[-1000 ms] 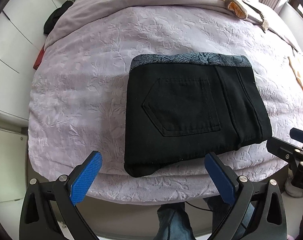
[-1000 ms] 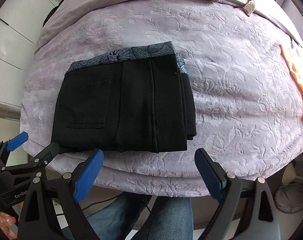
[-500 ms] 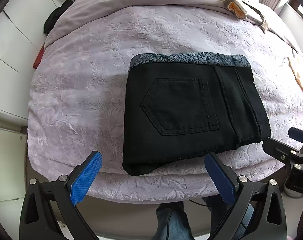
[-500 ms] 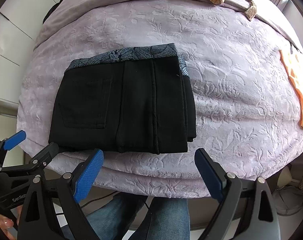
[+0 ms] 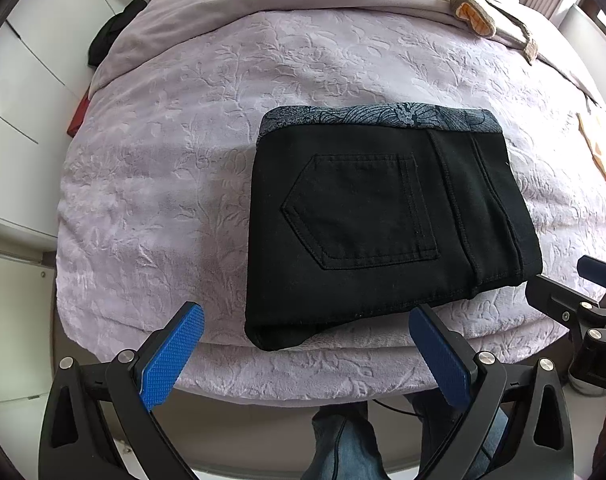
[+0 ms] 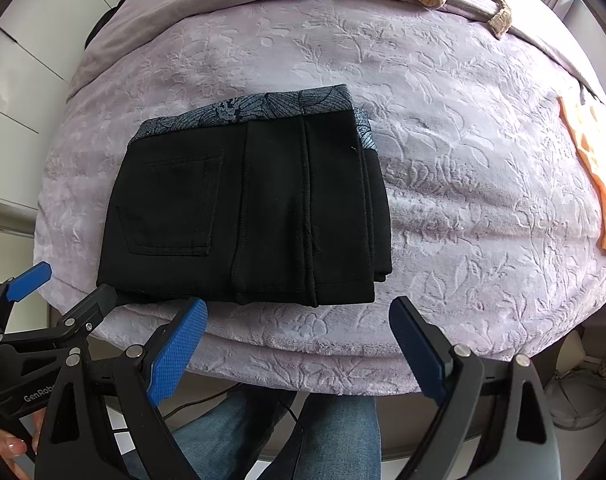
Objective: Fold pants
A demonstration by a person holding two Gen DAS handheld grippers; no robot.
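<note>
On the bed (image 5: 151,168), your pants (image 5: 383,224) lie folded near its front edge, while your left gripper (image 5: 306,354) and right gripper (image 6: 299,346) hover with fingers spread, touching nothing.

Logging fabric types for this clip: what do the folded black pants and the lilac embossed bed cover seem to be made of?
Folded black pants: likely matte stretch denim or twill, with stitched seams, a patch pocket and a grey floral-print waistband. Lilac embossed bed cover: apparently plush velvet-like fleece, with a raised leaf pattern and soft sheen.

orange garment (image 6: 595,176): cut off at right edge | dark item (image 5: 107,36): unidentifiable
</note>
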